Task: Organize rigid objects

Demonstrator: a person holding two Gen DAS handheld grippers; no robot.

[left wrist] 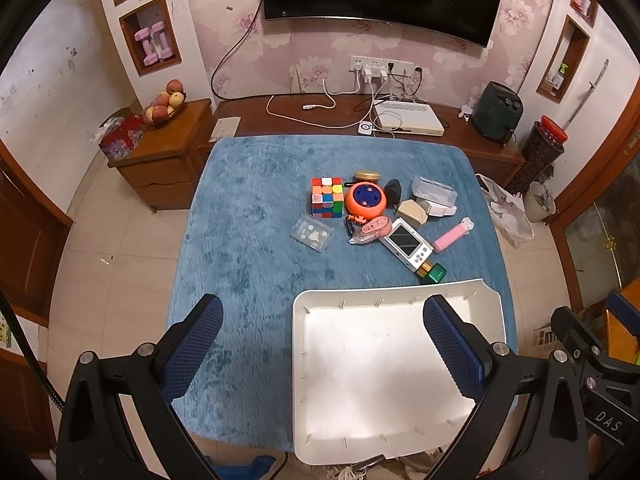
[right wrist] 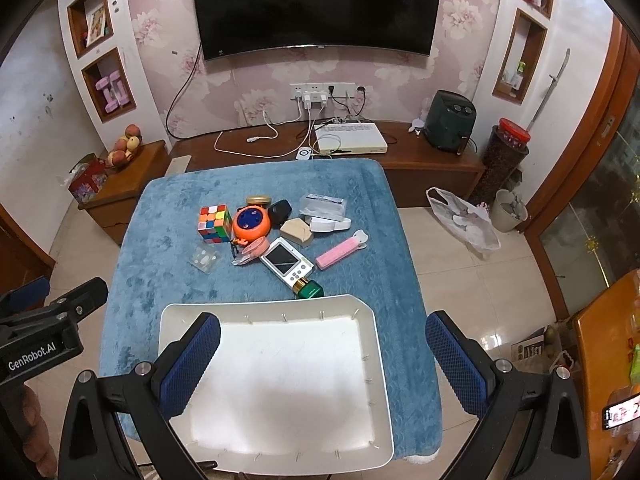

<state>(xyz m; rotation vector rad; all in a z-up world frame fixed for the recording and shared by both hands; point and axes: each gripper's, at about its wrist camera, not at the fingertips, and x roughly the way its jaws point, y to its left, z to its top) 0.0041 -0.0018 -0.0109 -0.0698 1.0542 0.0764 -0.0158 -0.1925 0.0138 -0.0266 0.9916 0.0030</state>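
A white tray [left wrist: 360, 432] [right wrist: 276, 460] lies empty at the near edge of a blue-covered table [left wrist: 248, 208] [right wrist: 160, 216]. Beyond it sits a cluster: a Rubik's cube [left wrist: 327, 197] [right wrist: 214, 223], an orange round toy [left wrist: 366, 198] [right wrist: 251, 222], a clear small box [left wrist: 312, 233] [right wrist: 204, 260], a white handheld device [left wrist: 406, 243] [right wrist: 286, 261], a pink bar [left wrist: 452, 236] [right wrist: 340, 254], a green box [left wrist: 433, 273] [right wrist: 308, 289] and a tan block [left wrist: 412, 211] [right wrist: 297, 231]. My left gripper [left wrist: 322, 344] is open and empty above the tray's left edge. My right gripper [right wrist: 323, 360] is open and empty above the tray.
A clear plastic case [left wrist: 434, 192] [right wrist: 323, 204], a black object [left wrist: 394, 190] [right wrist: 279, 210] and a gold lid [left wrist: 367, 176] [right wrist: 258, 200] lie in the cluster. A wooden TV bench [left wrist: 460, 136] with a white box stands behind the table. A side cabinet [left wrist: 168, 160] with fruit is left.
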